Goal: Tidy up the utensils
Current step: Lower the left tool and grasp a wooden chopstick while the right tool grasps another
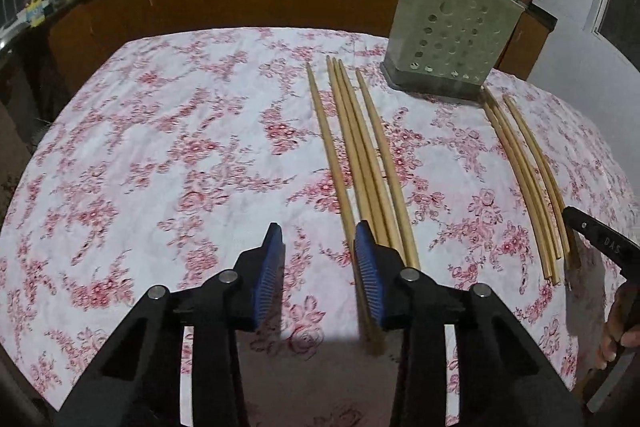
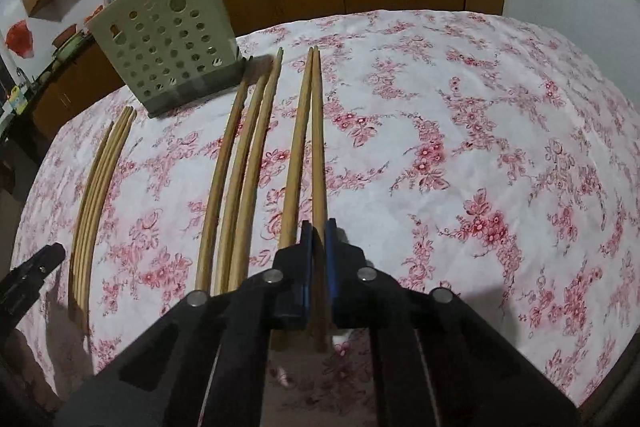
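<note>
Left wrist view: left gripper [image 1: 318, 247] low over the floral tablecloth [image 1: 160, 147], jaws partly apart and grasping nothing; one chopstick [image 1: 362, 267] runs just inside its right pad, whether touching I cannot tell. Chopstick group [image 1: 360, 147] lies mid-table, pointing toward the far edge. Perforated utensil holder [image 1: 452, 43] stands upright near the far right corner.

Right wrist view: right gripper [image 2: 319, 259] clenched on the right-hand stick of a chopstick pair [image 2: 310, 147]; its twin sits just outside the left pad. Three more chopsticks [image 2: 244, 167] lie beside them, the holder [image 2: 168, 35] beyond.

Judgement: pickup step, nothing visibly in the holder. Next calls for lifting, tipping the stick upright, and dropping it in.
</note>
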### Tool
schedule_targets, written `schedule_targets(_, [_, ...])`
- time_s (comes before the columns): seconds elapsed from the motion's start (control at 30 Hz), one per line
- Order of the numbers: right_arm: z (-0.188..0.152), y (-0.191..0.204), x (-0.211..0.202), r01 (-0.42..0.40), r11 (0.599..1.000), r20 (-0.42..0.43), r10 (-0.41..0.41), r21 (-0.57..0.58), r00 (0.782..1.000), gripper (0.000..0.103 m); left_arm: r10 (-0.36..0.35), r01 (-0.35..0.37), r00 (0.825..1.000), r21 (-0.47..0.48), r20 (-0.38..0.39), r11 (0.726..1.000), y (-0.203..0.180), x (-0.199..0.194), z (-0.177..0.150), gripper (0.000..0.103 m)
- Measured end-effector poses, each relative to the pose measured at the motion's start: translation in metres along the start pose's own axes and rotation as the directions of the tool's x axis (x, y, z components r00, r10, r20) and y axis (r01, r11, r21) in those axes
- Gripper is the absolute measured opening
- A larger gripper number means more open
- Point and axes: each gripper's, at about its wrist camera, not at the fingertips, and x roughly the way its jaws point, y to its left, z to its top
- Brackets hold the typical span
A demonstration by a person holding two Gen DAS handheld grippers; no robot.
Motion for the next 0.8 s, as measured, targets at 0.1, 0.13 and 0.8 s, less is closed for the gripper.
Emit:
schedule_targets(0.1, [0.000, 0.003, 0.000, 0.016, 1.000, 0.004, -0.015, -0.014, 1.000, 0.009, -0.013, 0.013, 1.000, 0.010, -0.014, 1.000, -0.004, 0.004, 0.000, 0.034])
schedule_targets(0.13, [0.002, 0.003, 0.002, 0.019, 1.000, 0.005, -0.019, -0.018, 1.000, 0.009, -0.016, 0.016, 1.000, 0.013, -0.019, 1.000, -0.005, 0.005, 0.000, 0.033])
schedule_targets(0.8, [0.025, -0.005, 0.020, 0.053, 0.998, 0.043, -0.052, -0.038, 0.998, 0.008, 0.060, -0.060, 0.998, 0.045, -0.013, 0.997, 0.013, 0.030, 0.024, 0.008])
